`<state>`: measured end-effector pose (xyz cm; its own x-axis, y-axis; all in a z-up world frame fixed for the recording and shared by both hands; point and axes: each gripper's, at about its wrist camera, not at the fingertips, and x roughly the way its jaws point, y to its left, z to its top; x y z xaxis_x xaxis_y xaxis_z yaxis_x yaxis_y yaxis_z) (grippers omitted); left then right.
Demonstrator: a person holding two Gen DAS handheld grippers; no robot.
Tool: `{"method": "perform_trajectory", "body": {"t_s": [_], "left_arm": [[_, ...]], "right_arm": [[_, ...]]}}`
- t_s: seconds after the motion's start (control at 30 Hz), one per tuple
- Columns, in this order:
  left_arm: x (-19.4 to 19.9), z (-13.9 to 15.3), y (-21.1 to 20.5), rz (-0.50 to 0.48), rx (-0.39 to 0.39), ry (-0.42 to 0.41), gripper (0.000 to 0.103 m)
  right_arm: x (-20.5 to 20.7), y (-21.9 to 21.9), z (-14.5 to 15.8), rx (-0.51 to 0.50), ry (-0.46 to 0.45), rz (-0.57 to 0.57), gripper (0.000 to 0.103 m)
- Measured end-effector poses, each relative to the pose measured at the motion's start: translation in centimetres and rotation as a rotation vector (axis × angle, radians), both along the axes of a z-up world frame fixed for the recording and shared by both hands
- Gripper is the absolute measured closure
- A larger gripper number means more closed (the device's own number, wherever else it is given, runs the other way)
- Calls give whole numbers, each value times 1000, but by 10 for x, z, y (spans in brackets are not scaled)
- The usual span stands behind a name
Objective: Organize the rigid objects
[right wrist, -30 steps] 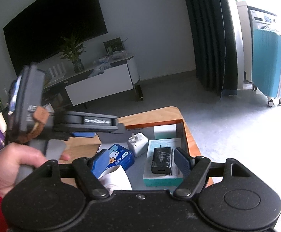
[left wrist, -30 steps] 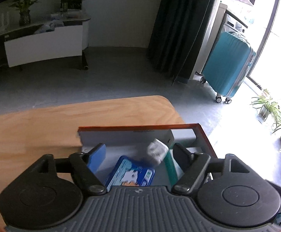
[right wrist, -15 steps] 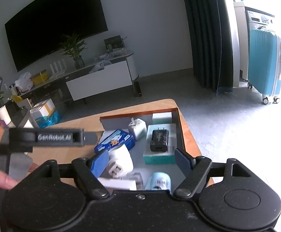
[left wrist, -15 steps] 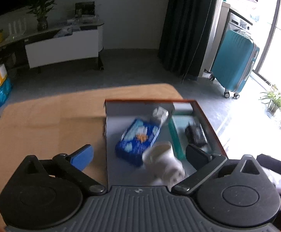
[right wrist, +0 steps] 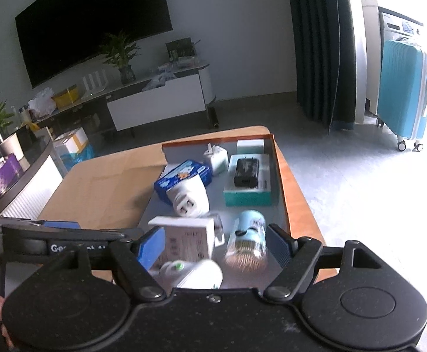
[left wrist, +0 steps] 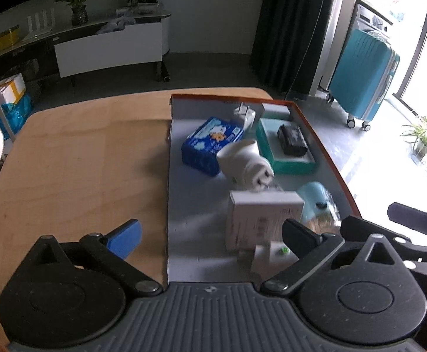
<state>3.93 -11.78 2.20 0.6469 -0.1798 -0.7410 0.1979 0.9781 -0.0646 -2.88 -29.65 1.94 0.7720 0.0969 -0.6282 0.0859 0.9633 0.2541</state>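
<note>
The things we tidy all sit inside the tray, a flat grey box with an orange rim at the far right end of the tabletop. At the back lies a teal box with a black charger on top of it. Beside it is a blue packet, and a small white plug sits behind that. A round white adapter leans on the packet, with its two slots facing us. Nearer to us stands a white box, and a light blue jar lies on its side next to it. One more white plug sits at the near edge.

Our left gripper has its jaws wide open and holds nothing. Its blue finger hangs over the bare wood and the other finger is over the tray. Our right gripper also has its jaws open, with the white box and the jar showing between them, but it squeezes neither.

We think the next thing to do is pick one thing to move. We should go for just one, not two, so we line the jaws up on the jar or on the box alone. The jar is round and may roll, so we come down slowly and close on its sides. We keep the two grippers apart so they do not bump.
</note>
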Motion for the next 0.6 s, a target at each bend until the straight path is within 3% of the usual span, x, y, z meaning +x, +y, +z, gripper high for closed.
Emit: {"method": "perform_trajectory", "body": {"t_s": [0.6], "left_arm": [[-42,-15,0,30,11,19,0]], "right_arm": [[-32,0,-8,-2,4,-5,14]]}}
